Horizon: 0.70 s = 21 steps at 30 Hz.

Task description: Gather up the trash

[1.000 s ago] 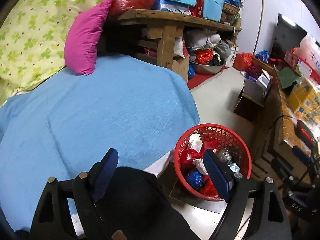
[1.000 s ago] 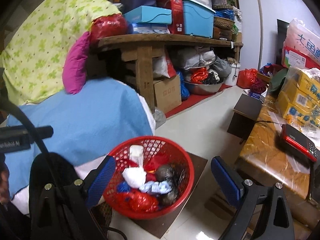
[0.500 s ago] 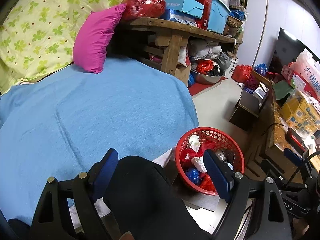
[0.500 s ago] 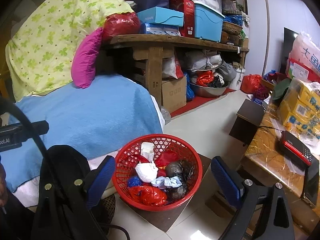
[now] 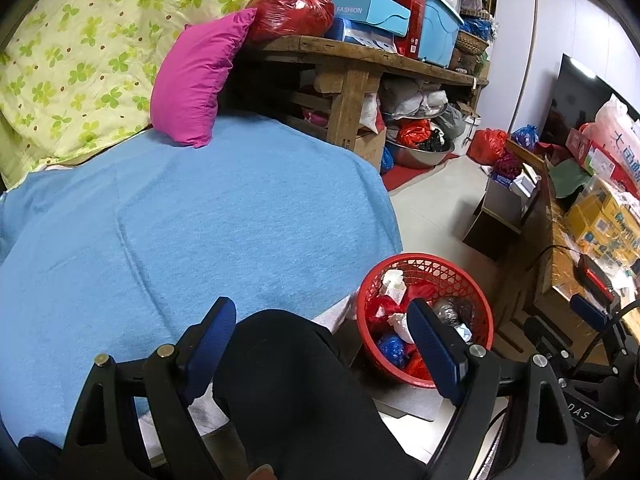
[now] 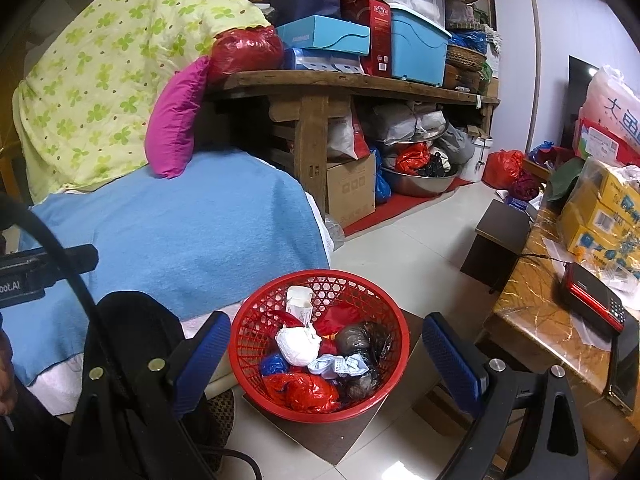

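Both released! The left hand-held gripper and right hand-held gripper hung empty, jaws wide, above the round red plastic mesh basket, which sat on the floor beside the blue-blanketed bed, full of bagged trash.

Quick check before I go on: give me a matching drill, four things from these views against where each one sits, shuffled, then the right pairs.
Things:
1. crumpled white paper
2. pink pillow
3. teal box
4. red radio

Places:
A. on the wooden shelf
B. on the marble-look table
C. in the red basket
D. on the blue blanket, leaning against the quilt

Pairs: 1-C, 2-D, 3-A, 4-B
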### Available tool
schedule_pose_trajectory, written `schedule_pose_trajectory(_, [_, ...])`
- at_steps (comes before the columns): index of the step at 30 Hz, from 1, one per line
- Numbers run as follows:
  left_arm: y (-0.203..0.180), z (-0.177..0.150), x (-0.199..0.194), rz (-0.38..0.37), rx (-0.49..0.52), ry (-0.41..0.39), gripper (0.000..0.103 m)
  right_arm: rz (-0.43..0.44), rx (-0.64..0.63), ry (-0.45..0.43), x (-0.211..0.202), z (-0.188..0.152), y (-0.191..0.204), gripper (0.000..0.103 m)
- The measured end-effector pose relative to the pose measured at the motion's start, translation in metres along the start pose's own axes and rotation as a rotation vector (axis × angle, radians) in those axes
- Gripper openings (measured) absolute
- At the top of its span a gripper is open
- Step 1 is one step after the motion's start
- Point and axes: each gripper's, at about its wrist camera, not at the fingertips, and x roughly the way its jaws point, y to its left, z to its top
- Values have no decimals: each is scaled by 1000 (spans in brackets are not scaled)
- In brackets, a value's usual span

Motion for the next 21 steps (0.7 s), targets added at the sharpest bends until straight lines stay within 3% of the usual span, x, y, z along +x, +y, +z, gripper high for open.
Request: schedule_pose_trajectory(21, [-7, 2, 2, 2, 17, 10, 87, -8, 12, 0, 1, -1, -5, 98])
